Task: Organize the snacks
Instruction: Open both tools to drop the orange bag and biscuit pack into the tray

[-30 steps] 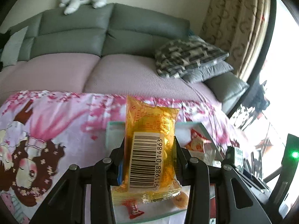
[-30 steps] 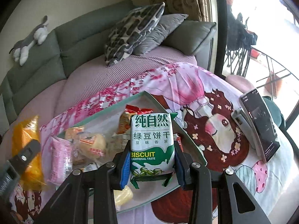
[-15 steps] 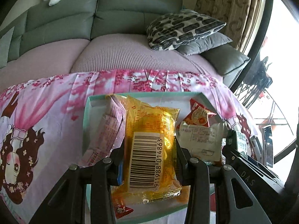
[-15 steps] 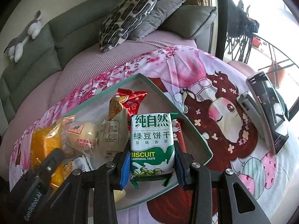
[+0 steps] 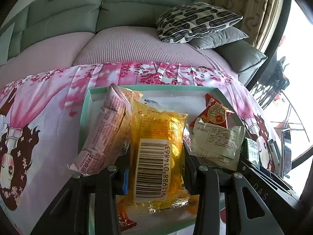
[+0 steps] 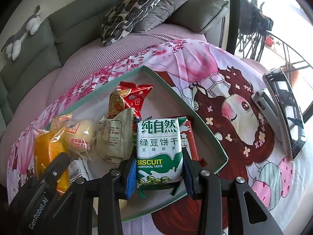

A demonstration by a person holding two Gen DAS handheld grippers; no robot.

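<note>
Printed cloth (image 5: 49, 101); shallow tray (image 5: 156, 87), crinkly foil packets (glossy) (image 5: 159, 137)

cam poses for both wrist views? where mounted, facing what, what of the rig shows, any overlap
Left wrist: on the left gripper, looking steeply down along its fingers at the yellow packet they clamp, above the tray; the right gripper's black body shows lower right.
Right wrist: on the right gripper, angled down at the held green biscuit pack; the left gripper shows lower left.
Shared: tray, both packets, white wrapper, sofa, patterned pillow.
</note>
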